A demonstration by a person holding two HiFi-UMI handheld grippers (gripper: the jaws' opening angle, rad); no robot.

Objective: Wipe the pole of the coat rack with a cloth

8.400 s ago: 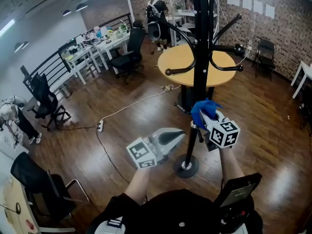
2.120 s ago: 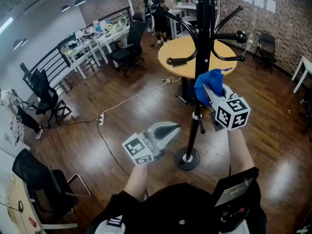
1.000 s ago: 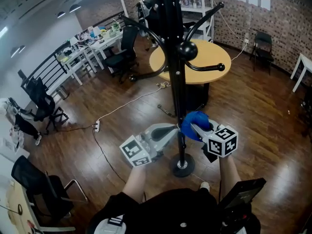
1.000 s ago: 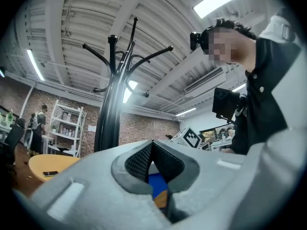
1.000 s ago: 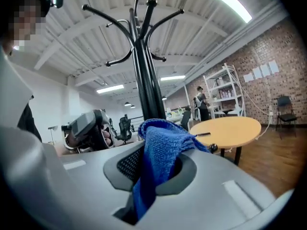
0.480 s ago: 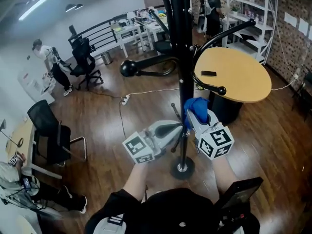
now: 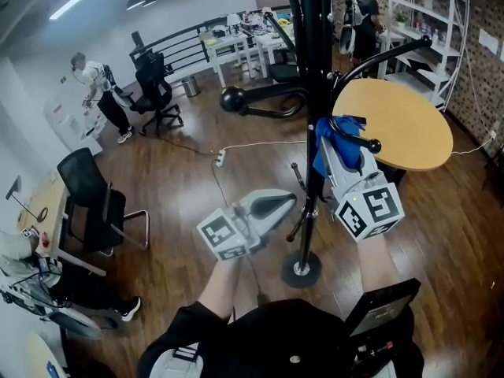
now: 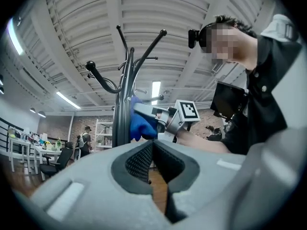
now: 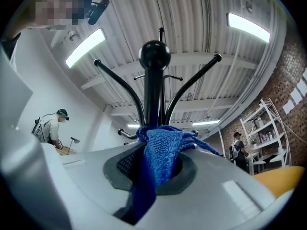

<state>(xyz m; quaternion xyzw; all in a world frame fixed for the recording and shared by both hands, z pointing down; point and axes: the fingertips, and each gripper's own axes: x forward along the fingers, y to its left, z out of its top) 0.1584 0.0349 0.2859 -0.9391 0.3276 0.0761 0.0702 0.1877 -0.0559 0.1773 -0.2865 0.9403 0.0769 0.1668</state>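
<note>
The right gripper (image 7: 333, 150) is clamping a blue cloth (image 7: 324, 142) between its jaws; in the right gripper view the cloth is bunching up out of the pads and hanging down over them. It is sitting just right of centre in the head view, and the cloth is pressing against the right side of the black pole (image 7: 313, 69) of the coat rack, just below a short hook (image 7: 356, 142) that is curving out to the right over the gripper. The left gripper (image 7: 282, 204) is hovering lower, at the middle of the frame, with its jaws together and nothing between them, its tip pointing at the pole and stopping just short of it. A longer hook with a ball end (image 7: 233, 99) is reaching toward the upper left, above the left gripper. The pole is running down to a round base (image 7: 302, 269) on the wooden floor (image 7: 181, 187), which is lying open on the left side of the rack. A white cable (image 7: 260, 143) is trailing across the floor behind the rack. The round yellow table (image 7: 409, 124) is standing close on the right, its edge near the right gripper. A black chair (image 7: 94, 203) is standing well apart at the left.
</note>
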